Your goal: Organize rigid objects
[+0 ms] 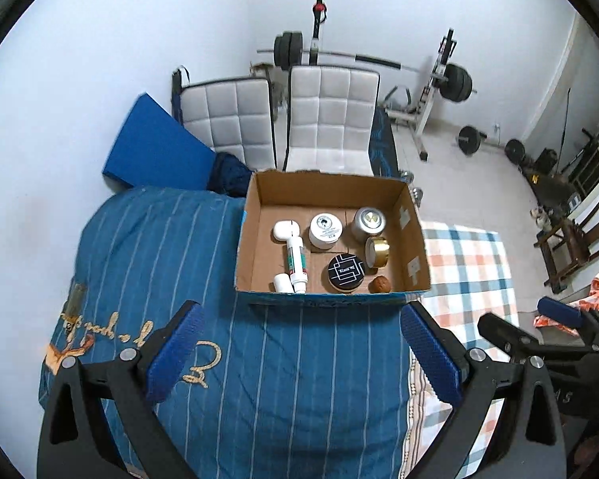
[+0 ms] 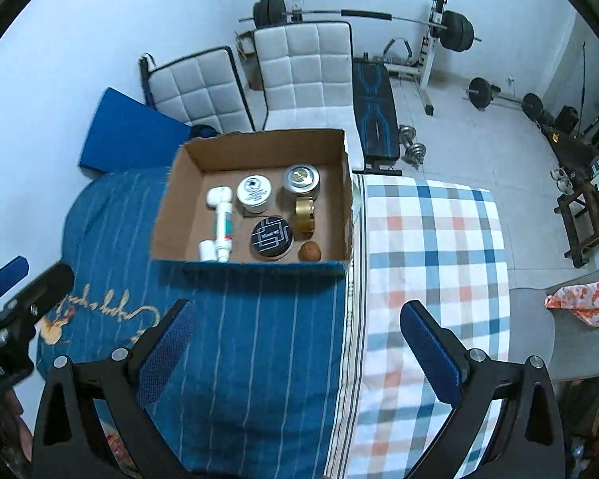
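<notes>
An open cardboard box (image 1: pixel 259 199) (image 2: pixel 187 167) sits on the bed ahead of both grippers. Inside lie a white tube (image 1: pixel 295 257) (image 2: pixel 223 227) with a small white cap (image 1: pixel 282 282) beside it, a white jar (image 1: pixel 326 230) (image 2: pixel 254 192), a silver tin (image 1: pixel 369 222) (image 2: pixel 301 179), a gold tape roll (image 1: pixel 377 252) (image 2: pixel 304 212), a black round tin (image 1: pixel 346 273) (image 2: pixel 271 237) and a brown ball (image 1: pixel 380 284) (image 2: pixel 309 250). My left gripper (image 1: pixel 299 343) is open and holds nothing, well short of the box. My right gripper (image 2: pixel 299 343) is open too, with nothing between its fingers.
The bed has a blue striped blanket (image 1: pixel 259 359) on the left and a checked sheet (image 2: pixel 431 259) on the right. Two white padded chairs (image 1: pixel 323 119) stand behind the box. A weight bench, barbell rack (image 1: pixel 439 76) and dumbbells (image 2: pixel 413 143) fill the floor beyond.
</notes>
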Demonstrator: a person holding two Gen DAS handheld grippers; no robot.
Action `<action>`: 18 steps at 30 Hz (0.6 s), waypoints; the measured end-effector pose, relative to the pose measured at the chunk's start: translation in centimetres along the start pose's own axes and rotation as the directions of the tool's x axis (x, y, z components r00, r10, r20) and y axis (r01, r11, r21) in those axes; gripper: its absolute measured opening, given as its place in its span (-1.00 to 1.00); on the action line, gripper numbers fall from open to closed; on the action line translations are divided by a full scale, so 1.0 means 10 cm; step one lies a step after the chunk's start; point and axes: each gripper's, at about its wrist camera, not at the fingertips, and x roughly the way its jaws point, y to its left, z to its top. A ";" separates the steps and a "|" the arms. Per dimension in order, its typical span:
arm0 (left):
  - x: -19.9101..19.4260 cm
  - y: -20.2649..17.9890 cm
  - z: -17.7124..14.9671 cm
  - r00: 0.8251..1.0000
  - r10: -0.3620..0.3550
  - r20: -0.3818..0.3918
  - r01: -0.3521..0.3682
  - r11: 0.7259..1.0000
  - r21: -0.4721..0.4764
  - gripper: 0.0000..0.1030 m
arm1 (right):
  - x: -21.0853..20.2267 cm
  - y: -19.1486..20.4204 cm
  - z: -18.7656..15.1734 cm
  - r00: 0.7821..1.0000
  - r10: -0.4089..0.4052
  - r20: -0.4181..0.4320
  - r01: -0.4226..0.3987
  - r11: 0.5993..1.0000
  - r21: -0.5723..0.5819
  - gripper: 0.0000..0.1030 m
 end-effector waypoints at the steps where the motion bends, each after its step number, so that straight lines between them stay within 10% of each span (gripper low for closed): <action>1: -0.09 0.00 -0.03 1.000 -0.003 0.007 0.003 1.000 0.001 0.96 | -0.14 0.01 -0.08 1.000 0.004 0.014 -0.004 1.000 0.001 1.00; 18: -1.03 -0.09 -0.34 0.989 0.009 0.147 -0.013 0.999 0.030 0.96 | -1.43 0.03 -0.51 0.971 -0.055 0.234 0.052 0.999 0.015 1.00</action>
